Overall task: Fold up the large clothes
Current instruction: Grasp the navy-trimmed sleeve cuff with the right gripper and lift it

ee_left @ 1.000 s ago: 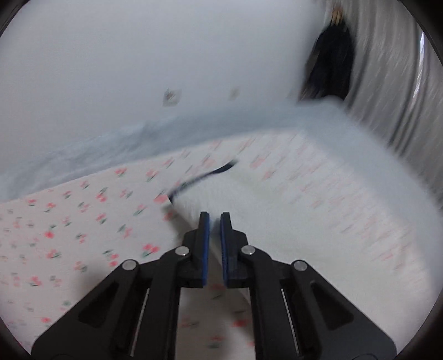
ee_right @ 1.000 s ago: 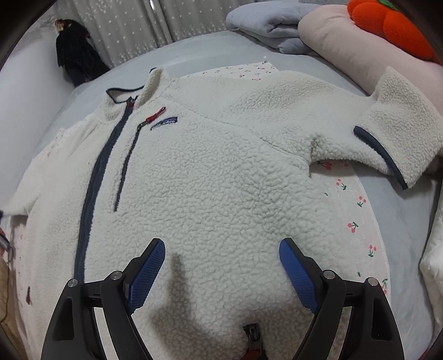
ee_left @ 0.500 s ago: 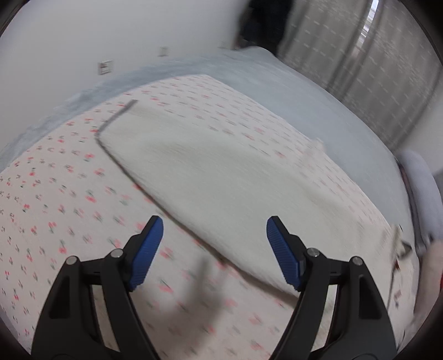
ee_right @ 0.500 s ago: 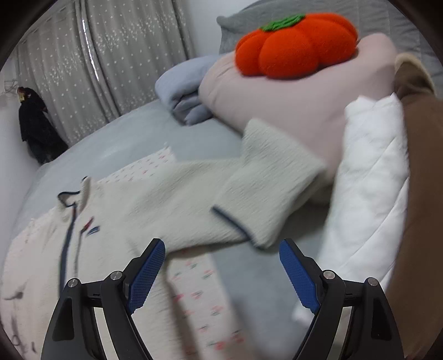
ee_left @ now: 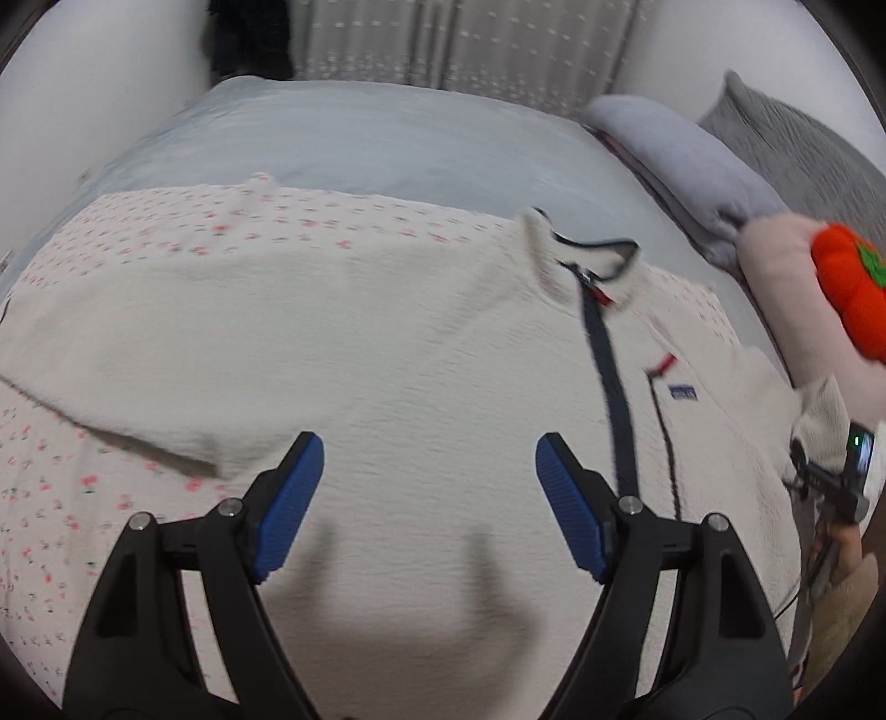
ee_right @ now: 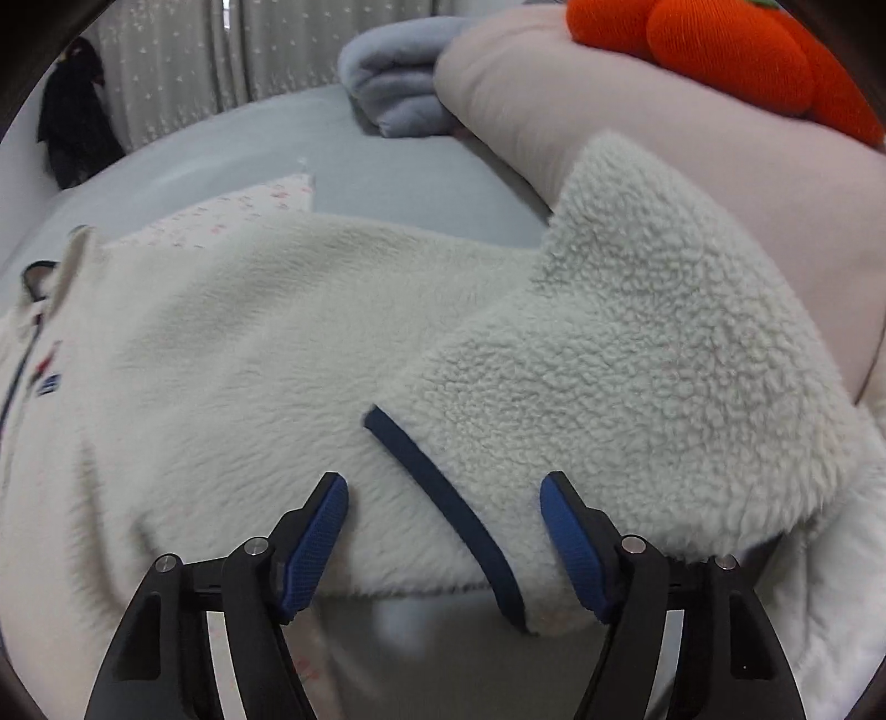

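Observation:
A cream fleece jacket (ee_left: 387, 343) with a navy zipper (ee_left: 609, 360) lies spread front-up on a cherry-print cloth (ee_left: 83, 498) on the bed. My left gripper (ee_left: 427, 443) hovers open over the jacket's lower body, nothing between its blue pads. In the right wrist view the jacket's sleeve (ee_right: 637, 360) lies bent, its end resting against a pink pillow. The navy-trimmed cuff edge (ee_right: 443, 498) lies between the jaws of my right gripper (ee_right: 444, 482). Those jaws are closing, and the pads stand apart from the fleece.
A pink pillow (ee_right: 609, 122) with an orange pumpkin plush (ee_right: 720, 50) and a folded blue-grey blanket (ee_right: 398, 99) lie at the bed's head. A white quilt (ee_right: 830, 609) is at the right. Grey curtains (ee_left: 470, 44) and a dark hanging garment (ee_right: 77, 127) stand beyond the bed.
My left gripper went from shut to open and swung from the far sleeve to above the jacket's body. My right gripper moved from the hem to the sleeve cuff, its jaws narrowing.

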